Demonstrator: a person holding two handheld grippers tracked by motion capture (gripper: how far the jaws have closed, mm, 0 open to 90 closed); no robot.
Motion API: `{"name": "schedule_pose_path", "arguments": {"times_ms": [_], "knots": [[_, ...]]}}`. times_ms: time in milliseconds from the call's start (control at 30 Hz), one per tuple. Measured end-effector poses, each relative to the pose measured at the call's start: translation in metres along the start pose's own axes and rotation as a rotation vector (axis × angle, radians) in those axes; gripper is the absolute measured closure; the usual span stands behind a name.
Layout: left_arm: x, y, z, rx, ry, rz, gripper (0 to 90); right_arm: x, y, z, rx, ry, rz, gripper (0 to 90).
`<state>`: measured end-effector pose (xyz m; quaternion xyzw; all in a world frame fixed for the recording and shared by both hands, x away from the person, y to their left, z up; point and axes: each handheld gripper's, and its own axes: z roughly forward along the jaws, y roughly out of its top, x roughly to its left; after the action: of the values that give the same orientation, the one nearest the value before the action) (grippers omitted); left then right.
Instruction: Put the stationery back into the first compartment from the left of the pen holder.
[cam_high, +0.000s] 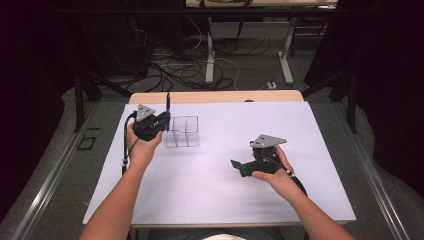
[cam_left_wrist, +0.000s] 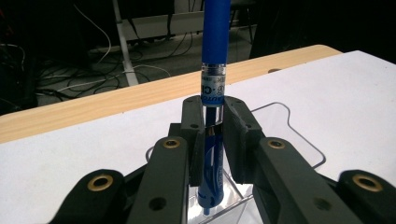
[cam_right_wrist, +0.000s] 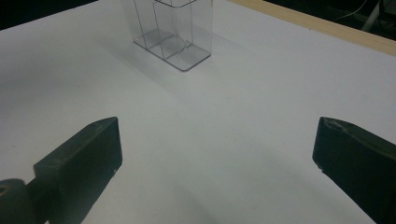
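A blue pen (cam_high: 168, 107) stands upright in my left gripper (cam_high: 161, 121), which is shut on it at the left end of a clear plastic organiser (cam_high: 183, 132). In the left gripper view the blue pen (cam_left_wrist: 214, 70) rises between the two black jaws of the left gripper (cam_left_wrist: 212, 140), its tip hanging over a compartment of the clear organiser (cam_left_wrist: 299, 140). My right gripper (cam_high: 235, 165) rests low over the white table at the right, open and holding nothing. In the right gripper view the right gripper (cam_right_wrist: 215, 149) has its jaws wide apart, and the clear organiser (cam_right_wrist: 173, 32) stands farther off.
A white sheet (cam_high: 220, 165) covers the table, with a wooden edge (cam_high: 215, 96) showing at the far side. Beyond it lie floor cables (cam_high: 185, 67) and desk legs (cam_high: 210, 55). A cable trails from each gripper.
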<state>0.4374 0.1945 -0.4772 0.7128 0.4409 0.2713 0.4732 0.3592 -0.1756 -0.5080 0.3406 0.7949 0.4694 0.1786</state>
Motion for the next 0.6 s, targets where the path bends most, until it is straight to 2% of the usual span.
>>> {"name": "schedule_pose_path", "arguments": {"times_ms": [267, 367, 467, 500, 533, 600], "knots": [[0.002, -0.008, 0.002, 0.034, 0.004, -0.031, 78.8, 0.000, -0.001, -0.001, 0.009, 0.001, 0.013, 1.1], [0.004, -0.008, -0.001, 0.043, -0.010, -0.061, 77.4, -0.001, -0.001, -0.001, 0.008, -0.002, 0.015, 1.1], [0.003, -0.006, -0.007, 0.033, -0.021, -0.077, 66.3, -0.001, -0.001, -0.002, 0.002, 0.000, 0.014, 1.1], [0.003, -0.006, -0.009, 0.038, -0.019, -0.070, 61.9, -0.002, -0.001, -0.003, 0.016, 0.002, 0.007, 1.1], [0.002, -0.006, -0.011, 0.042, -0.025, -0.091, 57.3, -0.003, -0.001, -0.003, 0.003, 0.000, 0.009, 1.1], [0.003, -0.006, -0.017, 0.044, -0.031, -0.089, 52.2, -0.003, -0.001, -0.005, -0.002, -0.005, 0.016, 1.1]]}}
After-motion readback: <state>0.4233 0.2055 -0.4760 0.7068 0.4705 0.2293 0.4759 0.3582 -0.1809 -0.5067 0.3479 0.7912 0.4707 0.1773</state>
